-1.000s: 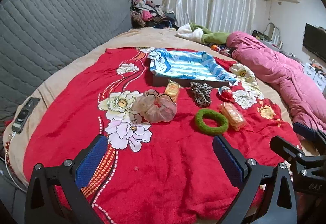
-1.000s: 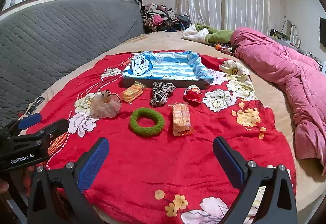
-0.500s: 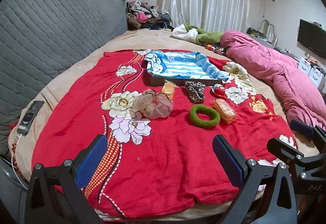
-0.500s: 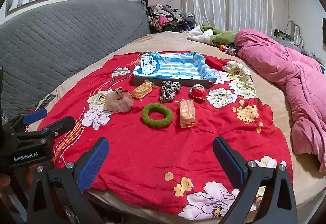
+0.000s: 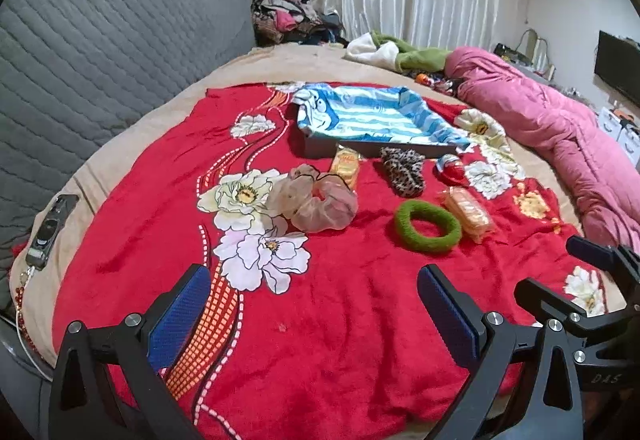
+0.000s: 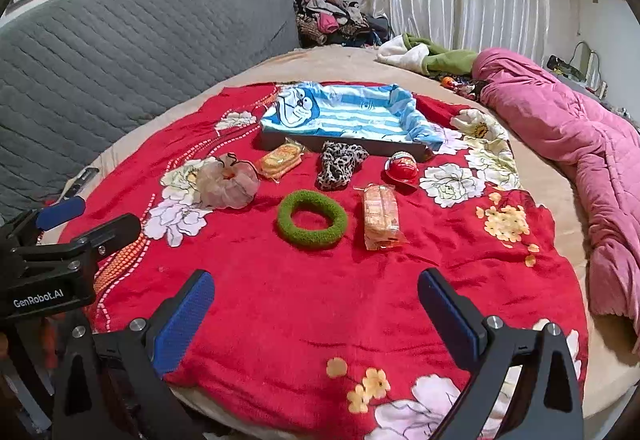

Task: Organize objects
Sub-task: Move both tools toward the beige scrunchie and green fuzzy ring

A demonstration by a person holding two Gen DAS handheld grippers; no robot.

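On a red flowered blanket [image 6: 304, 304] lie a green ring scrunchie [image 6: 312, 224], a sheer pink scrunchie [image 6: 229, 182], a leopard scrunchie [image 6: 340, 162], two wrapped snack packs [image 6: 381, 217] [image 6: 280, 159] and a red egg-shaped toy [image 6: 402, 167]. Behind them stands a dark tray lined with a blue striped cartoon cloth [image 6: 344, 116]. In the left wrist view the same row shows: green scrunchie [image 5: 427, 226], pink scrunchie [image 5: 318, 202], tray [image 5: 372, 120]. My left gripper [image 5: 314, 304] and right gripper [image 6: 316, 304] both hover open and empty over the blanket's near part.
A grey quilted headboard [image 6: 120, 48] runs along the left. A pink duvet [image 6: 580, 144] lies at the right, with clothes [image 6: 332, 18] heaped at the back by white curtains. A remote [image 5: 50, 230] rests on the beige bed edge at left.
Both grippers pulled back from the row of objects, then came forward a little again. Nothing on the blanket moved and both stay open.
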